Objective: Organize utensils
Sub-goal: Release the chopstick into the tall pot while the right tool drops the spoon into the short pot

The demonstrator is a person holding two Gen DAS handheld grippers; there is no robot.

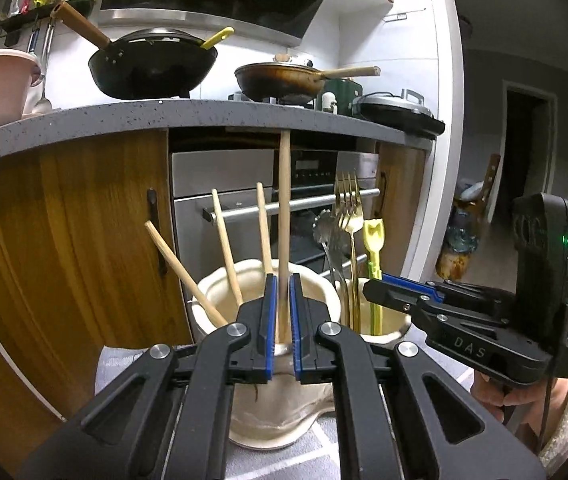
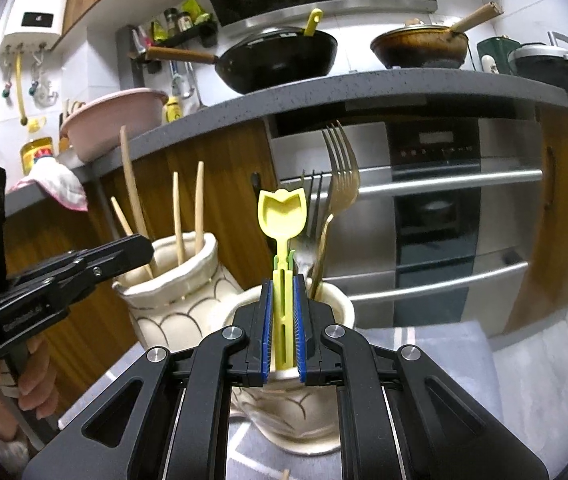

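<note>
My left gripper [image 1: 282, 316] pinched a wooden chopstick [image 1: 284, 216] at frame centre, above the cream holder [image 1: 208, 296]; my right gripper [image 2: 282, 324] pinched the yellow spoon [image 2: 282, 216] over its cup [image 2: 339, 304]. Releasing too early could tip either against a rim

Both wrist fisheyes look close and slightly downward along their fingers at two cream holders [image 1: 284, 408] [image 2: 291, 408], sharing the oven [image 1: 252, 184] [image 2: 435, 208] and counter [image 1: 164, 120] [image 2: 363, 84] behind.

Left gripper [image 1: 282, 312] clamped, pointing slightly downward. Right gripper [image 2: 282, 320] likewise clamped, tilted slightly down, just beside the left, each gripped by a hand [image 1: 499, 396].
</note>
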